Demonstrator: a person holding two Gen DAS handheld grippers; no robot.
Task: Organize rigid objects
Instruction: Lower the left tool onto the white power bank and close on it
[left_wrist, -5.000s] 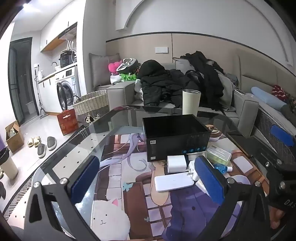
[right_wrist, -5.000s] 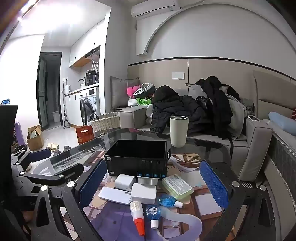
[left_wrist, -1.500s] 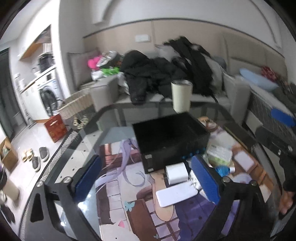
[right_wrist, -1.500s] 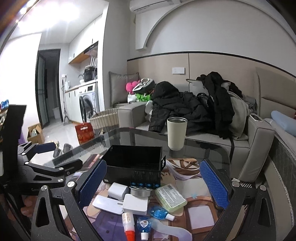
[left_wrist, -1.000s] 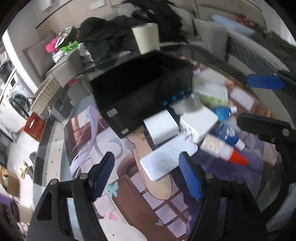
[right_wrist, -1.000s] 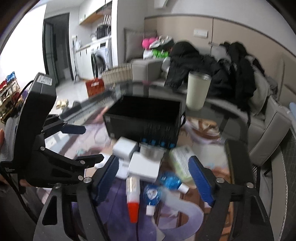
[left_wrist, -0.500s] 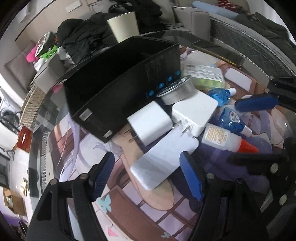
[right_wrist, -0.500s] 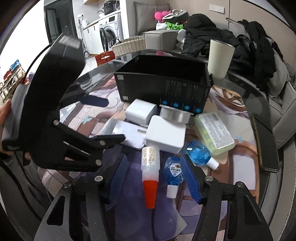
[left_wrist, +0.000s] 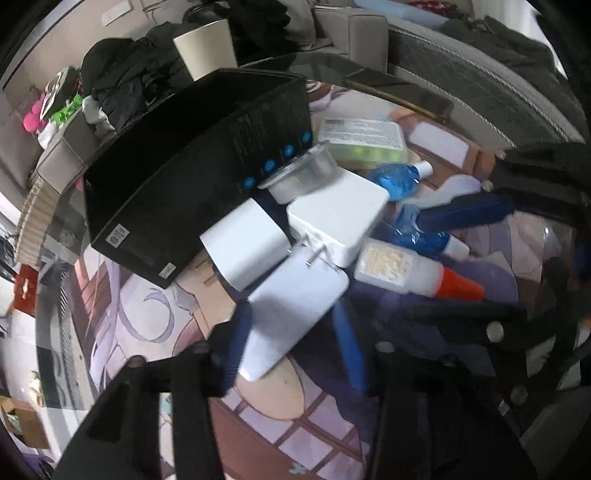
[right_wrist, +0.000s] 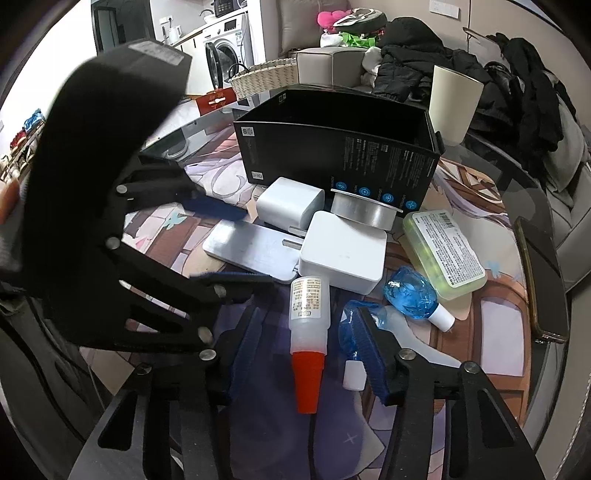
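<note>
An open black box (right_wrist: 336, 147) stands on the glass table, also in the left wrist view (left_wrist: 207, 162). In front of it lie two white chargers (right_wrist: 341, 251) (right_wrist: 288, 201), a flat white power bank (right_wrist: 255, 245), a metal tin (right_wrist: 364, 210), a glue bottle with a red cap (right_wrist: 308, 325), two blue bottles (right_wrist: 410, 293) and a green case (right_wrist: 443, 251). My left gripper (left_wrist: 291, 343) is open, its fingers either side of the power bank (left_wrist: 291, 306). My right gripper (right_wrist: 308, 350) is open, its fingers either side of the glue bottle.
A cream cup (right_wrist: 456, 103) stands behind the box. A dark phone (right_wrist: 543, 280) lies at the table's right edge. A sofa with dark clothes (right_wrist: 424, 55) runs behind the table. The left gripper's body (right_wrist: 103, 206) fills the left of the right wrist view.
Both grippers have come down and forward onto the cluster and narrowed. The left now straddles the power bank, the right the glue bottle.
</note>
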